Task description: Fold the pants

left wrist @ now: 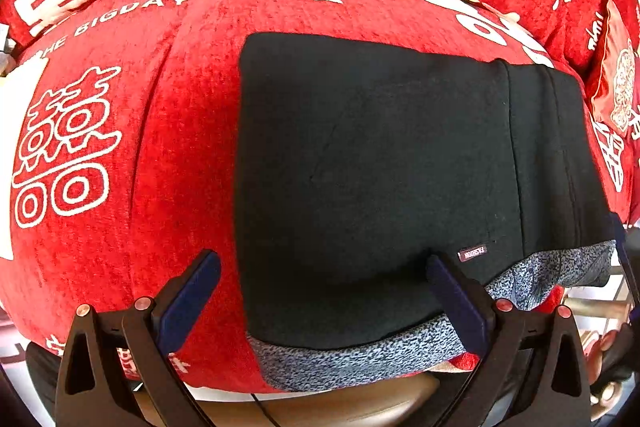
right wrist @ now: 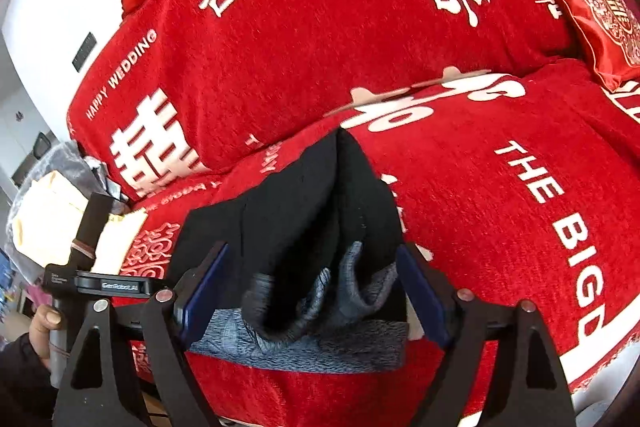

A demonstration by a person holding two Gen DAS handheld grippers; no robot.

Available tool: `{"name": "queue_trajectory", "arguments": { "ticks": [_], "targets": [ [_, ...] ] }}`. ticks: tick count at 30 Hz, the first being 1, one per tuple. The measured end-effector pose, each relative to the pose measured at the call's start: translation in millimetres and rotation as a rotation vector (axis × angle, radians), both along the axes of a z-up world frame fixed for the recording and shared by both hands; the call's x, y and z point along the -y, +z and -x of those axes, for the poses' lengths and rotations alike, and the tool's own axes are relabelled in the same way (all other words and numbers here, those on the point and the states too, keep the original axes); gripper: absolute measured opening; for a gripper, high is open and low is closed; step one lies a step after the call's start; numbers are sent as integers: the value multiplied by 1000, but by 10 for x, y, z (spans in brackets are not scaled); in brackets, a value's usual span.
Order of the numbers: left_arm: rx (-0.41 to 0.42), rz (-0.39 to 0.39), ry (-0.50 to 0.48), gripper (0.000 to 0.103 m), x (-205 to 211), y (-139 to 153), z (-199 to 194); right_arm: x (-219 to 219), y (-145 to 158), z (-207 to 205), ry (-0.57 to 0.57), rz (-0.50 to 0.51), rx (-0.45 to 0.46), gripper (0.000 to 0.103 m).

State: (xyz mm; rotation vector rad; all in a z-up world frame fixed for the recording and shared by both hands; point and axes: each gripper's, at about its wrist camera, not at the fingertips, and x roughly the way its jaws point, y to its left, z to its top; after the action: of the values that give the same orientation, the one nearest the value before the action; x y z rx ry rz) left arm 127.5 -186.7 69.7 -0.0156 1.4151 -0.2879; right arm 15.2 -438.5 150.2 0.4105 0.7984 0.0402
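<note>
Black pants [left wrist: 372, 163] folded flat near the front edge of the red couch cover [left wrist: 160, 147], grey lining peeking out, left gripper [left wrist: 324, 291] wide open and holding nothing, right gripper [right wrist: 316, 287] spread around the bunched end, pads apparently not pinching, so probably best lifting clear without dragging cloth.

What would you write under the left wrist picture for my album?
Open left gripper hovers over folded black pants with a grey lining, lying on a red sofa cover.
</note>
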Motion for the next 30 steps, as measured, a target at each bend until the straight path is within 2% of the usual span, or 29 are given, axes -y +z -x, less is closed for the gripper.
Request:
{"name": "queue_trajectory", "arguments": {
  "ticks": [3, 4, 5, 6, 7, 9, 10, 11, 13, 15, 17, 18, 20, 21, 23, 25, 28, 30],
  "targets": [
    [-4, 13, 7, 103, -28, -34, -12, -40, -113, -158, 9, 27, -59, 86],
    [-5, 15, 5, 103, -36, -35, -10, -51, -223, -250, 21, 42, -127, 86],
    [-7, 21, 2, 103, -33, -45, -27, -64, -338, -336, 24, 71, -204, 81],
    [-11, 25, -4, 103, -33, -49, -27, -80, -468, -406, 22, 103, -277, 71],
    [-12, 24, -9, 103, -33, -48, -26, -77, -558, -433, 27, 92, -311, 66],
    [-8, 14, -14, 103, -28, -25, -19, -41, -528, -378, 29, 48, -294, 48],
    [-1, 10, -17, 103, -25, 1, -9, -26, -464, -331, 45, -10, -282, 36],
    [13, 11, -25, 103, -12, 35, 0, -24, -391, -276, 39, -28, -270, 36],
    [45, 1, -42, 103, 33, 54, 1, -91, -238, -143, 18, 21, -243, 35],
    [35, -2, -49, 103, 75, -7, -21, -103, -288, -99, -15, 30, -264, 36],
    [15, 7, -37, 103, 96, -65, -47, -51, -511, -160, -47, 57, -315, 50],
    [14, 9, -31, 103, 85, -49, -53, -9, -554, -174, -57, 38, -319, 53],
    [40, 19, -20, 103, 28, 48, -71, 128, -489, -134, -113, -34, -302, 70],
    [72, 28, -1, 103, -21, 114, -101, 193, -392, -84, -168, -23, -272, 70],
    [115, 21, 61, 103, -109, 193, -197, 268, -149, 21, -256, 60, -176, 73],
    [121, 12, 161, 103, -189, 211, -337, 238, 62, 13, -294, 117, -100, 79],
    [119, -1, 240, 103, -166, 188, -495, -73, 181, -251, -234, 158, -43, 81],
    [140, -93, 251, 103, -70, 148, -593, -325, 135, -476, -170, 197, -44, 81]
  ]
}}
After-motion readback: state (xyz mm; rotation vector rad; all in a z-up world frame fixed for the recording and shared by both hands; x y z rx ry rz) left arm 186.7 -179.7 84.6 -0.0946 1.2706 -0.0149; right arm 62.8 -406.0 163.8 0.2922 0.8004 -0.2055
